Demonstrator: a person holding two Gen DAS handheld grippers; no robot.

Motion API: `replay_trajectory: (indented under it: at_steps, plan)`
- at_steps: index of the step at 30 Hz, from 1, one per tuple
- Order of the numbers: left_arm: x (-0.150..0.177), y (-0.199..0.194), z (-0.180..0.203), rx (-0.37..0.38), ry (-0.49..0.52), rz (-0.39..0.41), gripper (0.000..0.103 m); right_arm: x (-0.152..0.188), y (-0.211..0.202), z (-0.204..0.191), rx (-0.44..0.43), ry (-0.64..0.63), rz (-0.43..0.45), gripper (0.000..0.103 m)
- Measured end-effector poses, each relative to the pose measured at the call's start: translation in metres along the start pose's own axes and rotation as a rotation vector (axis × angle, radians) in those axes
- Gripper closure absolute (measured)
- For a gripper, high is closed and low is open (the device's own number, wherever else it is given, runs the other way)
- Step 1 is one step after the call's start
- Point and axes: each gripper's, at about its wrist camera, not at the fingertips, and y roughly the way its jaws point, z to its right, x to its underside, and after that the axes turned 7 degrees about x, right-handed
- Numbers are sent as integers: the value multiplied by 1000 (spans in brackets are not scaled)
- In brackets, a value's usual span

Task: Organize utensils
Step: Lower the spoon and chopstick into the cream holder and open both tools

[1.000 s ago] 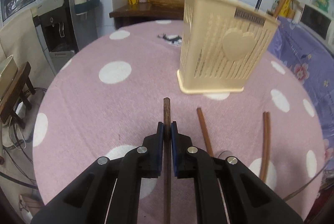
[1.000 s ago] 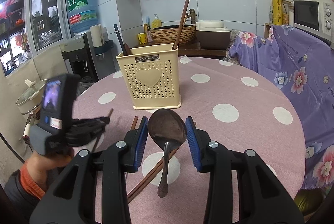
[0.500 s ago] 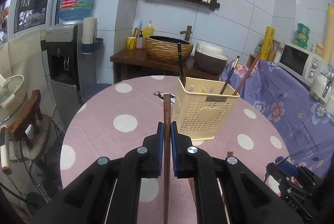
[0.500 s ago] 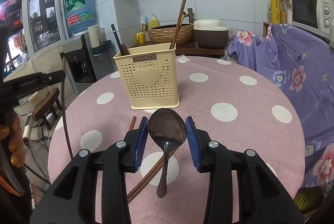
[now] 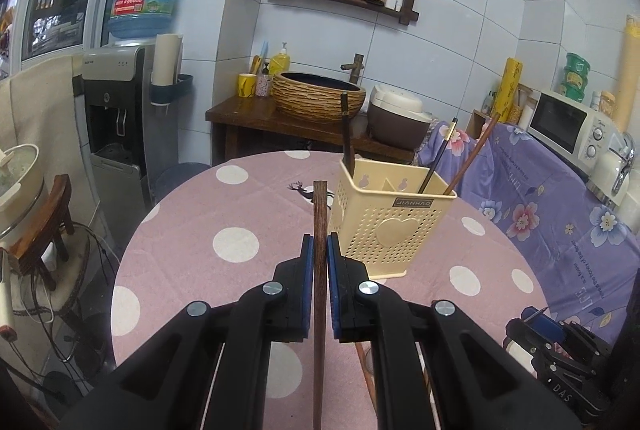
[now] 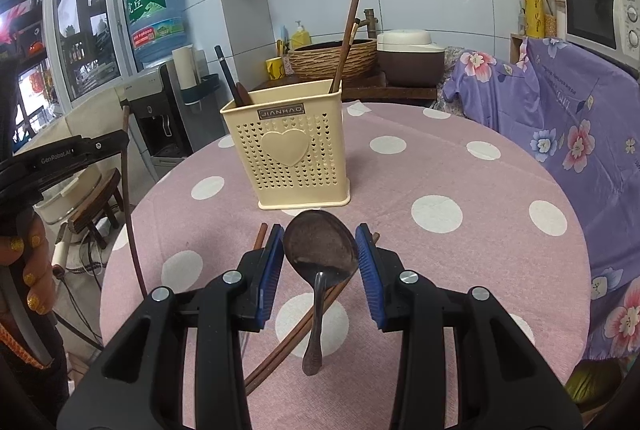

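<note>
The left gripper (image 5: pixel 320 250) is clamped on one dark wooden chopstick (image 5: pixel 319 213), which passes between its blue pads and sticks out past the fingertips. In the right wrist view this chopstick hangs in the air at the left edge, clear of the table, and fingers of the person's left hand (image 6: pixel 30 270) wrap the gripper's handle.

The right gripper (image 6: pixel 320 250) holds one dark spoon (image 6: pixel 320 250) by the sides of its bowl, the handle pointing back toward the camera, above the table.

Beneath the spoon, two reddish-brown chopsticks (image 6: pixel 288 342) lie side by side on the round table (image 6: pixel 440 270), which is covered in a pink cloth with white dots. A further brown chopstick end (image 6: pixel 261 233) shows just left of the right gripper's left pad.

Just beyond both grippers stands one cream plastic utensil basket (image 6: pixel 288 157) with a heart on its front, upright on the cloth. Four utensil handles rise from it: two dark ones at the left, two brown ones leaning at the right.
</note>
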Motion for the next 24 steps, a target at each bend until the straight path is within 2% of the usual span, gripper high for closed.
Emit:
replay_trajectory:
  at_steps: [3,7,13,17,20,22,24]
  plan:
    - [-13,-2,1,29,-2,15,95,-12,-3,0,-27,4,9,66]
    - [-52,-6,9,74,-2,81,95,-46,-5,-7,-47,-19,63,66]
    - [-133,1,27,130,-28,202,95,-136,-6,-21,-54,-20,212,66]
    - [-177,14,41,116,-30,299,95,-191,1,-34,-21,-23,296,66]
    - [-189,32,50,107,-10,339,95,-215,18,-46,19,-53,325,66]
    - [-185,46,51,84,10,378,95,-219,34,-50,43,-70,326,66]
    - [-177,61,47,64,5,383,95,-214,51,-52,62,-80,324,66]
